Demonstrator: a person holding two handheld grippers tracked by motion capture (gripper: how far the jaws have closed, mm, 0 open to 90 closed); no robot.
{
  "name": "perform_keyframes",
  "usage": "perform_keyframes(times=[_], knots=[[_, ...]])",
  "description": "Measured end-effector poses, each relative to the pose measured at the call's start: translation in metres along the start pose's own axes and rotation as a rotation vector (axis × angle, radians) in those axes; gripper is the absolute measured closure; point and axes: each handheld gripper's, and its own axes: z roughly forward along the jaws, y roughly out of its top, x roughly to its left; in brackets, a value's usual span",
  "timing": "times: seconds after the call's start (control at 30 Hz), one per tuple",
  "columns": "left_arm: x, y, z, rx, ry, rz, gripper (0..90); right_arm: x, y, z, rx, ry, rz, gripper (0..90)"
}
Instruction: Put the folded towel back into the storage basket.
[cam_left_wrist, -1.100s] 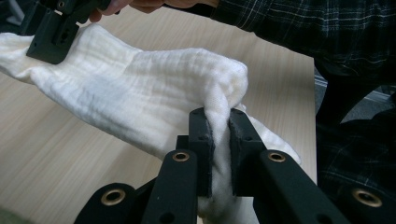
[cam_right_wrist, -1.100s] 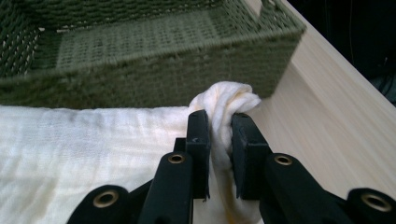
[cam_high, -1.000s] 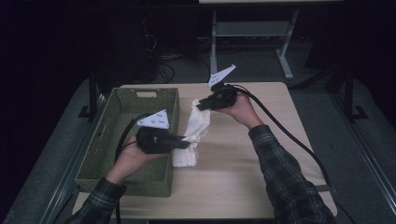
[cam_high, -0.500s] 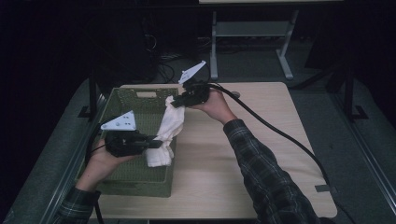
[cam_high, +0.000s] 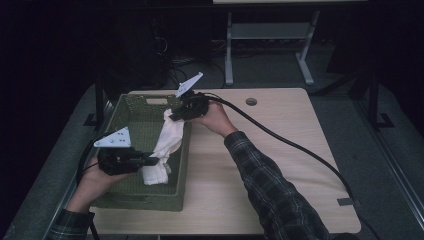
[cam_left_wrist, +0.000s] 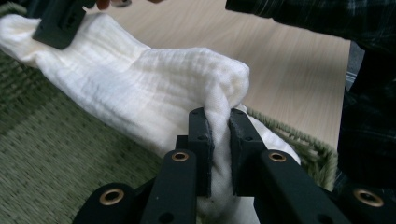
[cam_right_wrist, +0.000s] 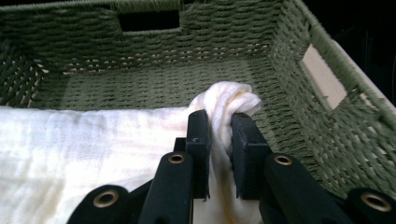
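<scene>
Nearest the person, the left hand (cam_high: 90, 172) comes in over the near left corner of the surface (cam_high: 280, 165) and carries the left claw (cam_high: 150, 160), which points toward the table's middle. Its jaws are drawn narrow and pinch a bunched fold of the white cloth (cam_high: 162, 150); in the left gripper view the fabric (cam_left_wrist: 154, 88) bulges up between the two black pads (cam_left_wrist: 201, 135) and spills over them (a firm nip, with cloth on both sides). The grey three-cornered plate (cam_high: 114, 138) sits on top of this claw.

Below and around it lies the green woven basket (cam_high: 145, 200), standing on the left part of the wooden surface. The cloth's lower end hangs inside the basket, close to its right wall, and from there the cloth stretches as a slack band up and away toward the far end.

Farther off, the right hand (cam_high: 215, 117) reaches across from a plaid sleeve (cam_high: 270, 185) and holds the right claw (cam_high: 172, 116) over the basket's far right rim. This claw too is nearly closed on the cloth: in the right gripper view a twisted knob of fabric (cam_right_wrist: 229, 105) stands up between the pads (cam_right_wrist: 198, 135), with the basket's inner wall and handle slot (cam_right_wrist: 148, 19) behind it. A thick black cable (cam_high: 300, 150) trails from this claw back across the surface to the right.
</scene>
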Motion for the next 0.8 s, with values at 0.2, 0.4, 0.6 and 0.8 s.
perform_keyframes(times=[0.2, 0.4, 0.6, 0.8], knots=[[0.005, -0.011, 0.011, 0.031, -0.013, -0.023, 80.1, 0.0, -0.004, 0.009, 0.011, 0.012, 0.005, 78.3], [0.003, -0.012, 0.018, 0.047, -0.011, -0.023, 62.7, 0.002, -0.007, 0.015, 0.02, 0.019, -0.001, 78.3], [0.004, -0.01, 0.018, 0.026, 0.021, -0.036, 45.2, 0.002, -0.006, 0.014, 0.017, 0.021, -0.004, 78.3], [0.004, -0.009, 0.021, 0.014, 0.022, -0.047, 44.0, 0.0, -0.005, 0.014, 0.007, 0.019, -0.012, 78.2]])
